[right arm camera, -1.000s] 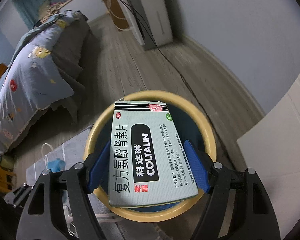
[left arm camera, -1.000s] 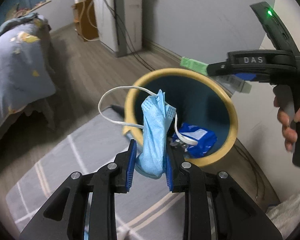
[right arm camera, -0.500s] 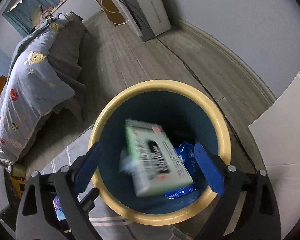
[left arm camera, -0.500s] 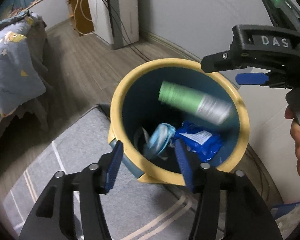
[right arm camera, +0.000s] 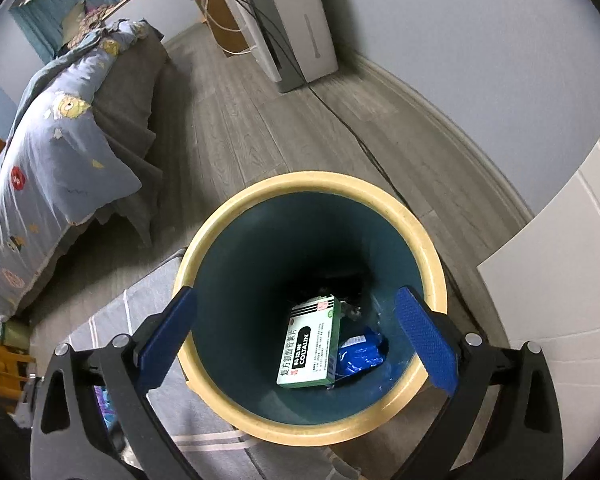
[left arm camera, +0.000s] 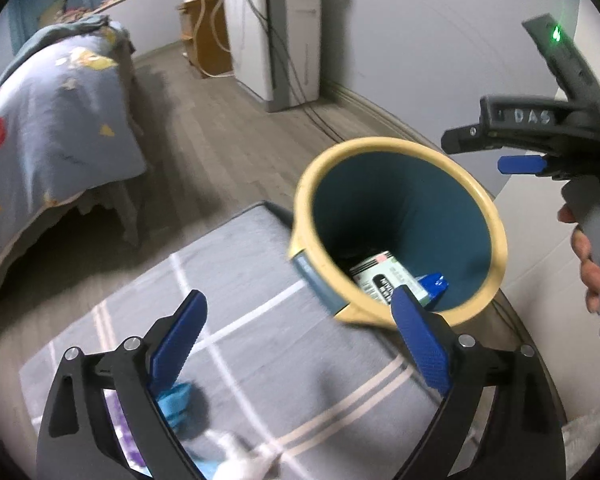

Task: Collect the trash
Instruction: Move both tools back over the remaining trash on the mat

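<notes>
One bin, one medicine box, one blue packet — two gaping, empty grippers

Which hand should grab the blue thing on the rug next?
Probably left. The left gripper is open and hangs over the rug, with the blue item just below its finger. The right gripper is open above the bin.

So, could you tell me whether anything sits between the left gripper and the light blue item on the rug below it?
Nothing visible does. The left gripper is open above the grey rug, and the light blue item lies beside its left finger, partly hidden by it.
</notes>
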{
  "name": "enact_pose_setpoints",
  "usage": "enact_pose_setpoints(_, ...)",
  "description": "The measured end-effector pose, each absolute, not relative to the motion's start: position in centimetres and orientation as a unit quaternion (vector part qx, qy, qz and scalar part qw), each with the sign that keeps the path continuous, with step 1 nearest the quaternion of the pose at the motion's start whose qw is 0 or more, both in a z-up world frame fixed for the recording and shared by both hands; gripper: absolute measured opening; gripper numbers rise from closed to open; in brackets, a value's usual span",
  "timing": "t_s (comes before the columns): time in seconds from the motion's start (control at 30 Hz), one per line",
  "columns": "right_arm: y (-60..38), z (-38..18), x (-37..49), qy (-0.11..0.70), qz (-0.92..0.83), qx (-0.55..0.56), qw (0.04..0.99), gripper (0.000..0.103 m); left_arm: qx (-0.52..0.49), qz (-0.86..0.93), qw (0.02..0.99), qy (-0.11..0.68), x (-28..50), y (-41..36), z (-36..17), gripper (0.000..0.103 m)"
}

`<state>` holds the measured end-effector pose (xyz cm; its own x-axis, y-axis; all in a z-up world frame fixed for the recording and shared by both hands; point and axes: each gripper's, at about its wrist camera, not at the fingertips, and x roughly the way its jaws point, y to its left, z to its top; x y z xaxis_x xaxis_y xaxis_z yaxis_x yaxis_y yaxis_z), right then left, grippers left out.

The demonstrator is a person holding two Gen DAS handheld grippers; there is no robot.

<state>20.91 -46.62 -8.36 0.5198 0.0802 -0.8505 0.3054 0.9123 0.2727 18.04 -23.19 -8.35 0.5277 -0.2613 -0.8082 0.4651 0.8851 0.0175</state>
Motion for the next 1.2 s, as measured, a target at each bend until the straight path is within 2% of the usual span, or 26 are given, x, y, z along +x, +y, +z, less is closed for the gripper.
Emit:
enact_pose_setpoints(0.47, -38.0, -4.3, 18.5, 0.469, -0.02, 0.155, 0.869, 0.097, 0.1, -0.121, 0.899, 0.408, 13.3, -7.3, -2.0, 0.096)
enact_pose_setpoints(0.73, -31.4, -3.7, 16.0, 0.472, 0.018, 0.165, 0.866, 0.097, 0.023, -0.063, 0.904, 0.423, 12.0, 0.7, -3.3, 0.096)
enact_pose_setpoints(0.87, -27.7, -4.8, 15.0, 0.491, 0.013, 0.119, 0.863, 0.097, 0.031, -0.042, 0.902, 0.43, 11.5, 3.1, -4.3, 0.096)
enact_pose_setpoints(1.07, -23.1, -6.5, 13.8, 0.517, 0.011, 0.07, 0.853, 0.097, -0.01, -0.025, 0.893, 0.45, 12.1, 5.7, -5.7, 0.096)
enact_pose_setpoints(1.2, -20.3, -7.9, 13.0, 0.536, 0.017, 0.025, 0.843, 0.097, 0.016, -0.011, 0.884, 0.468, 12.4, 5.9, -7.1, 0.096)
